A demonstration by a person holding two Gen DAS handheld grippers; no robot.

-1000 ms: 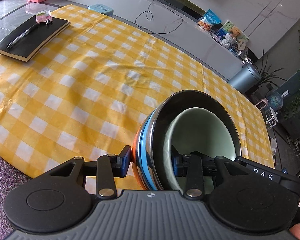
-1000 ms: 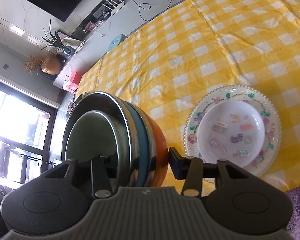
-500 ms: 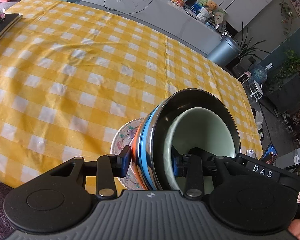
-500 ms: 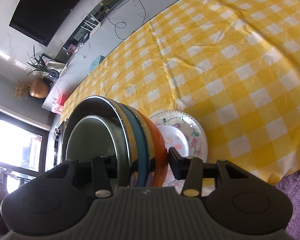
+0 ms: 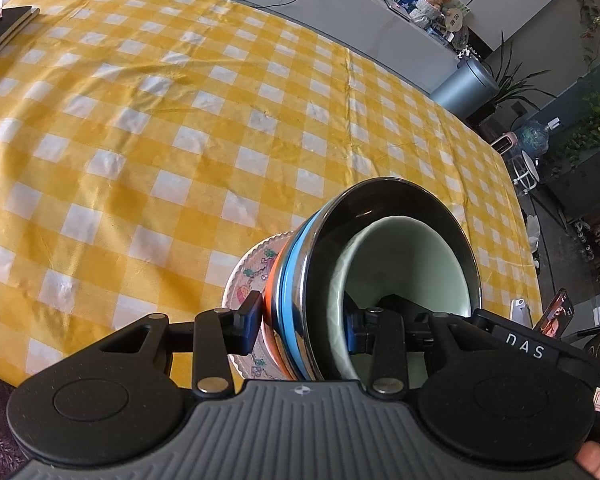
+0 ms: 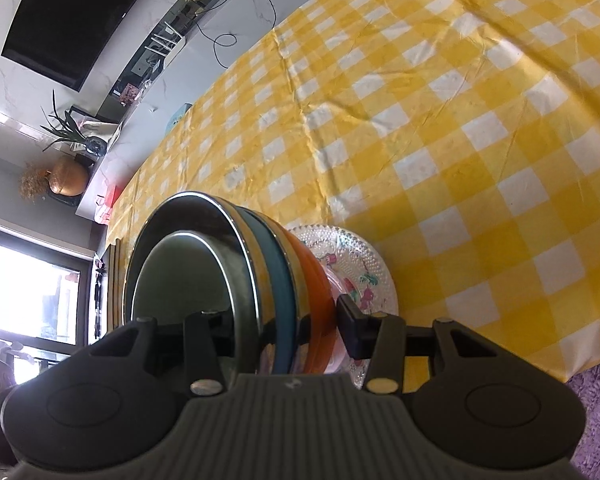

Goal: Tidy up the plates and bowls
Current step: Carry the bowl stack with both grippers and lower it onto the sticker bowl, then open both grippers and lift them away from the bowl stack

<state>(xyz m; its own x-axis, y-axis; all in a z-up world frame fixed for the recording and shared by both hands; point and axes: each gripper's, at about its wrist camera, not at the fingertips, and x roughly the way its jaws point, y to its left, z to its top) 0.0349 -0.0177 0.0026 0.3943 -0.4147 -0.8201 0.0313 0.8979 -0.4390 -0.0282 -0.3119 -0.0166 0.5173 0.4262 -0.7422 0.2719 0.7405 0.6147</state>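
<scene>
- Stainless steel, blue and orange rims sit nested as 1 stack of bowls (image 5: 296, 304), with a pale green bowl (image 5: 400, 264) innermost; the stack hangs above a patterned glass plate (image 5: 252, 272) near the table's front edge, at about 6 o'clock in both wrist views.
- The left gripper (image 5: 300, 324) is clamped across the stack's wall: 1 finger presses the orange outside, the other sits inside the green bowl, so all the rims are pinched together and cannot slip apart.
- The right gripper (image 6: 284, 320) grips the opposite side of the stack (image 6: 260, 272) the same way, 1 finger inside and 1 against the orange shell; 2 opposed holds look chosen to keep a heavy nested load level.
- Whether the orange base already touches the plate (image 6: 364, 264) I cannot tell; the plate shows only at the stack's far side, from 12 to 3 o'clock of the right finger.
- Judged from this, the step in hand is setting the bowls on the plate, gathering the crockery into 1 pile; what is left is centring, settling, then letting go.
- A risk: an off-centre landing on the plate's beaded rim could tip the pile.
- Outward, the yellow-and-white checked tablecloth (image 5: 180, 120) lies creased; a dark notebook (image 5: 4, 28) sits at 10 o'clock in the left view, well apart.
</scene>
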